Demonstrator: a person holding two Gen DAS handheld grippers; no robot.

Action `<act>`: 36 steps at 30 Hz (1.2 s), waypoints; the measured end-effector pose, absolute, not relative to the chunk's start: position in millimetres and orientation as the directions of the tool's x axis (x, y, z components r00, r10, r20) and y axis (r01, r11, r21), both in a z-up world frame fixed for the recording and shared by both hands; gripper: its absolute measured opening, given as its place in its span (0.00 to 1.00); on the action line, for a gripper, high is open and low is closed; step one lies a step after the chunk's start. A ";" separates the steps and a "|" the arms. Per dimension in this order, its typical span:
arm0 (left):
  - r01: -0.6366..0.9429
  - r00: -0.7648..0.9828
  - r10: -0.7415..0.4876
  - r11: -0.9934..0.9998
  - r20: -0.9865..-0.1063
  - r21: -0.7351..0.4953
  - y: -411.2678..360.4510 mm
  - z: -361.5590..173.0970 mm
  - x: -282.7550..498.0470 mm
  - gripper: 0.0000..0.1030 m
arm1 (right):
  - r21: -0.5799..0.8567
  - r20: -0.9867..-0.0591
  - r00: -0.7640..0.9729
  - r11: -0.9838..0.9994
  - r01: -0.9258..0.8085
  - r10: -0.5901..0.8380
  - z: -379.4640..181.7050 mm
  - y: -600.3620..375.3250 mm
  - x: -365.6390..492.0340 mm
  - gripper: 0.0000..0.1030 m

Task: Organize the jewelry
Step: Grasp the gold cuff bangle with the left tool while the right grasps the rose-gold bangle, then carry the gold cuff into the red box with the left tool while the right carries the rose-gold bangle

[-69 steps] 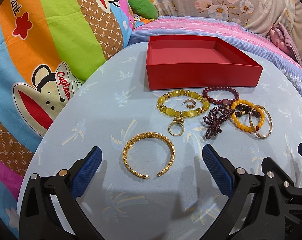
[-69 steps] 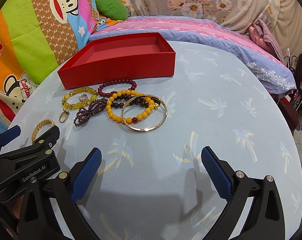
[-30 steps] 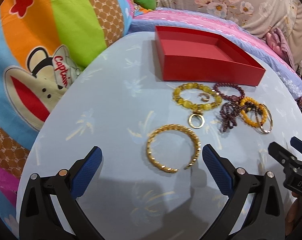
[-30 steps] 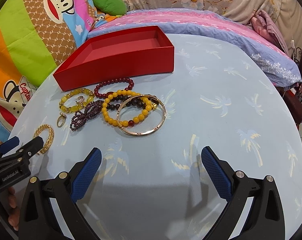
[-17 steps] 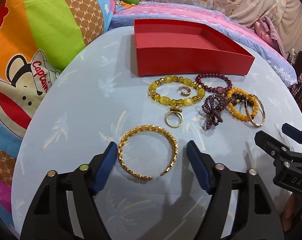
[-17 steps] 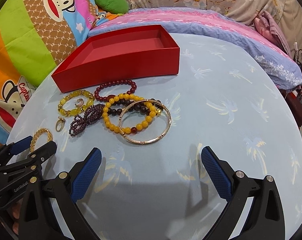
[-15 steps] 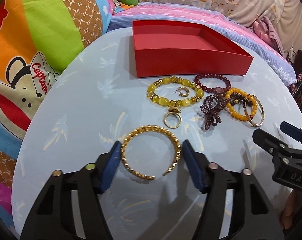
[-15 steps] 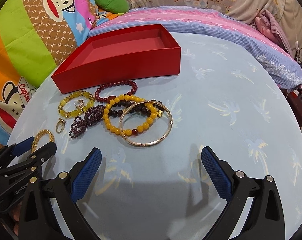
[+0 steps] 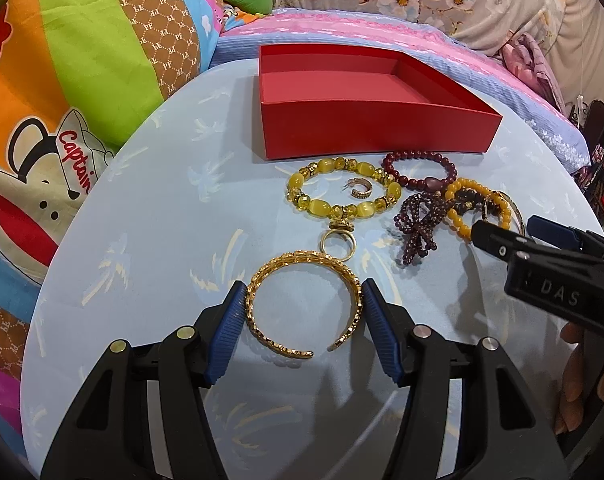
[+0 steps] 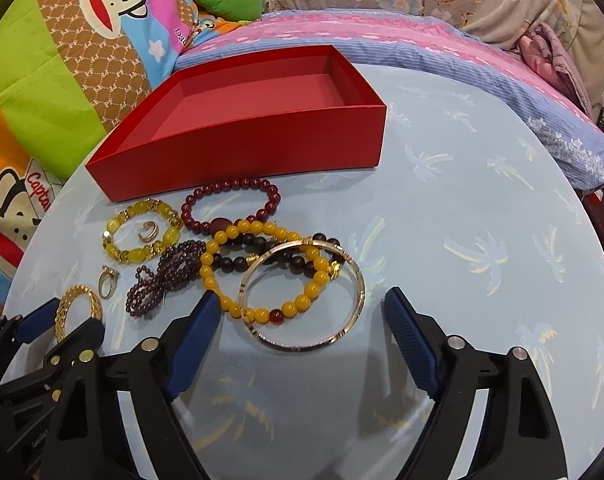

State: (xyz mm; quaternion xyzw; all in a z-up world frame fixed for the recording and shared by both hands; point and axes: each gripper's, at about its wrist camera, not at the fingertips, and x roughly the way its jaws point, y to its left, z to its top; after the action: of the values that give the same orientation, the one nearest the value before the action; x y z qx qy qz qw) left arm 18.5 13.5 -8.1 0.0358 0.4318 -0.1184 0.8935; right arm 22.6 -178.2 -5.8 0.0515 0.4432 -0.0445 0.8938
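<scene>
My left gripper [image 9: 303,308] is shut on the open gold cuff bangle [image 9: 302,262], which lies on the light blue table [image 9: 150,220]; its blue pads touch both sides. The cuff also shows in the right wrist view [image 10: 78,306]. My right gripper [image 10: 298,316] is open, with its fingers on either side of a thin rose-gold bangle [image 10: 341,320] and an orange bead bracelet [image 10: 262,256]. An empty red box [image 9: 365,120] stands behind the jewelry.
A yellow bead bracelet [image 9: 341,190] with an earring [image 9: 359,190] inside it, a gold ring [image 9: 337,244], a dark red bead bracelet [image 9: 419,170] and a purple bead strand [image 9: 417,228] lie before the box. Cartoon cushions [image 9: 62,80] and bedding [image 9: 381,36] surround the table.
My left gripper moved forward and closed its fingers onto the gold cuff. My right gripper moved forward to the rose-gold bangle and narrowed its opening.
</scene>
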 end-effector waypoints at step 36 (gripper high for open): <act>0.284 0.679 -0.257 0.956 -0.688 -0.077 1.4 69.7 72.3 0.54 | 0.133 -0.692 0.717 0.991 0.015 0.082 74.8 -194.0 59.7 0.59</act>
State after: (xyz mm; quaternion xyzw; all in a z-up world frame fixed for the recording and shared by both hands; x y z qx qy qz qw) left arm 72.3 1.4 69.7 0.0181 0.3726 -0.1474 0.9160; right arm 59.7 -194.0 74.8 0.0644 0.3755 0.0183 0.9244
